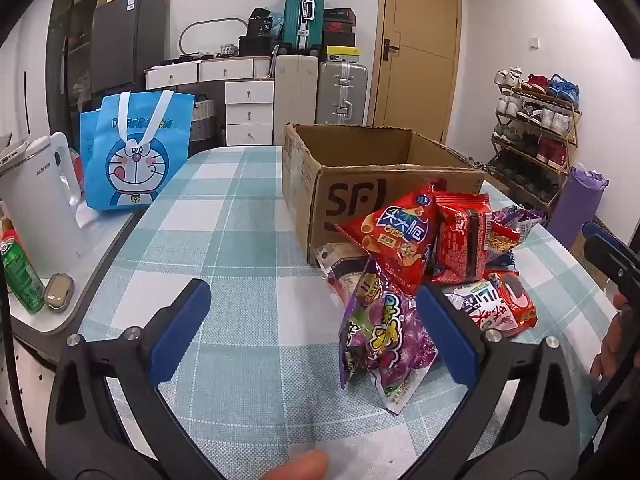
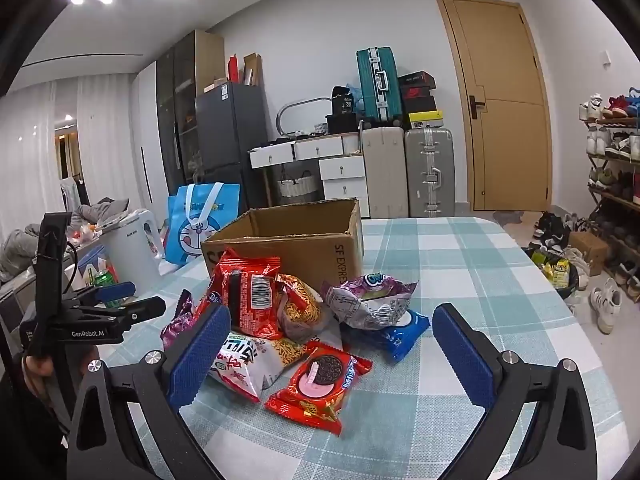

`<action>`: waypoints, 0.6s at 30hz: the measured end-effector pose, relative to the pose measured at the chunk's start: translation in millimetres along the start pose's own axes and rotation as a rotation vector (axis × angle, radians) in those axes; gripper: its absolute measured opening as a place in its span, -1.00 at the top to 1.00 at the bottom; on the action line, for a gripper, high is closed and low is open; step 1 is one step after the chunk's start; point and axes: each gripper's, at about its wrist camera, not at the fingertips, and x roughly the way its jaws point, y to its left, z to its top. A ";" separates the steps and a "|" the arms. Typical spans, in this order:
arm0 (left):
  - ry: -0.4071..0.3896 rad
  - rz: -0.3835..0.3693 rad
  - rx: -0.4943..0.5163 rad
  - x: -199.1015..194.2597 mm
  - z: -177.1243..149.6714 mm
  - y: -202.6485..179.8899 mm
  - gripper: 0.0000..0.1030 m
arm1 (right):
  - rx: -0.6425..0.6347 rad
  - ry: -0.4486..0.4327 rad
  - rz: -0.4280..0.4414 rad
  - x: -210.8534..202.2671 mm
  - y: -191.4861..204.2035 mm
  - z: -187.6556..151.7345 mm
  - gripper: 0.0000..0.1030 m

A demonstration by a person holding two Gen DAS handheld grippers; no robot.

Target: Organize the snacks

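Observation:
A pile of snack packets lies in front of an open cardboard box (image 1: 360,176) (image 2: 288,240) on the checked tablecloth. In the left wrist view a purple candy bag (image 1: 384,340) and a red triangular crisp bag (image 1: 396,236) lie nearest. My left gripper (image 1: 312,320) is open and empty, its right finger beside the purple bag. My right gripper (image 2: 332,344) is open and empty, held over a red Oreo packet (image 2: 320,384), with a blue Oreo packet (image 2: 400,336) and a red noodle packet (image 2: 252,292) beyond. The left gripper also shows in the right wrist view (image 2: 120,300).
A blue Doraemon bag (image 1: 132,152) stands at the table's far left beside a white kettle (image 1: 36,200) and a green can (image 1: 20,276). Suitcases, drawers and a door stand behind. A shoe rack (image 1: 536,128) is at the right.

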 end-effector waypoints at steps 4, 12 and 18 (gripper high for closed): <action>-0.009 0.003 0.004 -0.5 0.2 -1.7 -0.99 | -0.026 0.000 -0.014 -2.3 3.1 -0.7 -0.99; -0.013 0.007 0.009 -1.2 0.0 -3.5 -0.99 | -0.049 0.017 -0.018 0.5 7.1 0.4 -0.99; -0.016 0.007 0.009 -1.3 -0.1 -2.9 -0.99 | -0.052 0.019 -0.016 1.3 7.1 0.6 -0.99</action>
